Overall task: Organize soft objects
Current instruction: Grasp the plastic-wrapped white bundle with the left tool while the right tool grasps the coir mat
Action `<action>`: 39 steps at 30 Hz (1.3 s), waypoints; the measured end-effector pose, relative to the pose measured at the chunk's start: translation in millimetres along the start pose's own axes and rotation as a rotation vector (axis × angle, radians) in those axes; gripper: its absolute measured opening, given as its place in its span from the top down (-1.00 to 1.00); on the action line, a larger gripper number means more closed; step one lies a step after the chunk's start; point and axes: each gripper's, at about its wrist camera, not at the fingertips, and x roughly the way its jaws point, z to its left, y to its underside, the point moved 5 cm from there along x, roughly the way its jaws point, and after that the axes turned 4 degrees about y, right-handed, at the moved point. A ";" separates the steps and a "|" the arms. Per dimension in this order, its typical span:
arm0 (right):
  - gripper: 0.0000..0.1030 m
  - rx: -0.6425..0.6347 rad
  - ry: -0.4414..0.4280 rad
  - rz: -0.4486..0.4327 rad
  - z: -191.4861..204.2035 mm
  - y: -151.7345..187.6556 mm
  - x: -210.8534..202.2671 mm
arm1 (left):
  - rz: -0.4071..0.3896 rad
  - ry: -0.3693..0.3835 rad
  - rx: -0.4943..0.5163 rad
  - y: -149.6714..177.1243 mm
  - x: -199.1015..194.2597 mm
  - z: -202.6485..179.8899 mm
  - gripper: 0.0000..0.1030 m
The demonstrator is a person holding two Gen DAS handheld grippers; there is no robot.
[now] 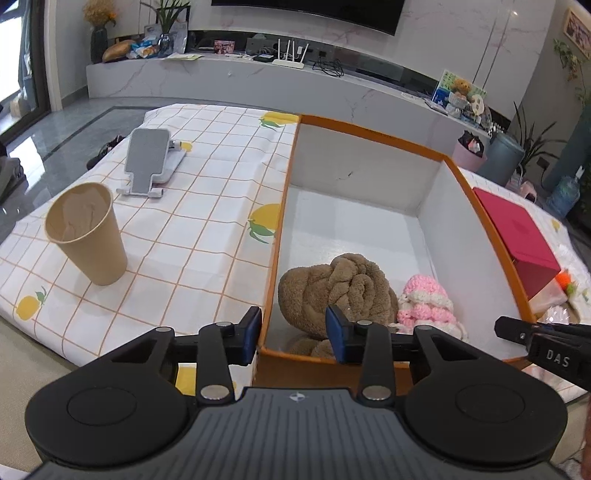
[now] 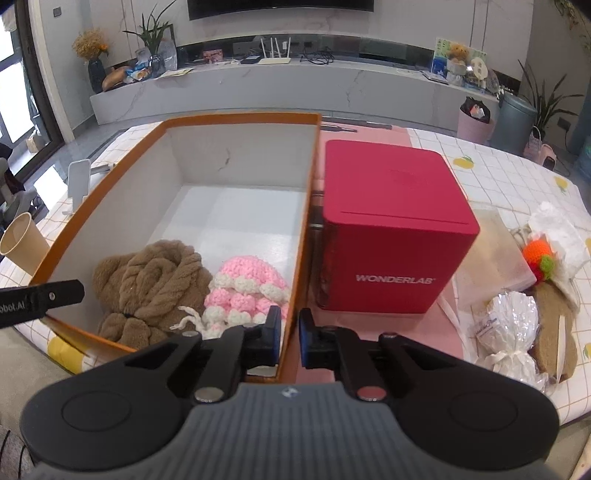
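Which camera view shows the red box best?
The right wrist view: the red box stands whole there, beside the orange box, with its lettering readable. In the left wrist view the red box sits at the right edge, partly hidden behind the orange box's wall, and no lettering shows.

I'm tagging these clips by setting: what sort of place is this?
Most likely a home living room: a wall-mounted television above a long marble media shelf, potted plants, and a table with a lemon-print cloth.
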 end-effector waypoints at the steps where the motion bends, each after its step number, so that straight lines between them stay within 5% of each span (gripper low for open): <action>1: 0.87 0.003 -0.003 -0.003 -0.5 0.7 -0.2 | -0.003 -0.016 0.013 0.2 1.9 -2.3 0.17; 12: 0.81 0.079 -0.037 -0.018 -6.6 2.1 -5.2 | -0.010 -0.032 0.025 1.7 7.5 -8.5 0.09; 14: 0.34 0.135 -0.090 -0.050 -13.2 2.0 -11.7 | -0.032 -0.014 -0.044 0.4 2.2 -3.5 -0.36; 15: -0.20 0.164 -0.113 -0.086 -18.6 1.8 -17.0 | -0.048 -0.012 -0.073 -0.6 -3.4 -3.1 -0.65; 16: -0.38 0.186 -0.118 -0.127 -23.5 2.3 -23.3 | -0.072 -0.021 -0.082 -2.2 -9.9 -3.5 -0.69; 19: -0.37 0.171 -0.073 -0.187 -35.5 1.7 -40.3 | -0.161 -0.070 -0.045 -7.1 -31.8 -13.5 -0.74; 27: -0.39 0.246 -0.016 -0.233 -107.9 -13.8 -85.4 | -0.213 -0.120 0.130 -4.9 -53.1 -85.0 -0.85; 32: -0.52 0.267 0.165 -0.234 -174.6 -9.0 -103.8 | -0.151 0.038 0.280 -0.1 -42.8 -145.2 -0.85; 36: -0.58 0.434 0.125 -0.186 -232.4 6.1 -99.8 | -0.081 0.145 0.321 3.9 -29.4 -192.3 -0.85; 39: -0.58 0.504 0.176 -0.138 -260.9 20.9 -92.8 | -0.086 0.198 0.378 11.2 -18.9 -228.5 -0.85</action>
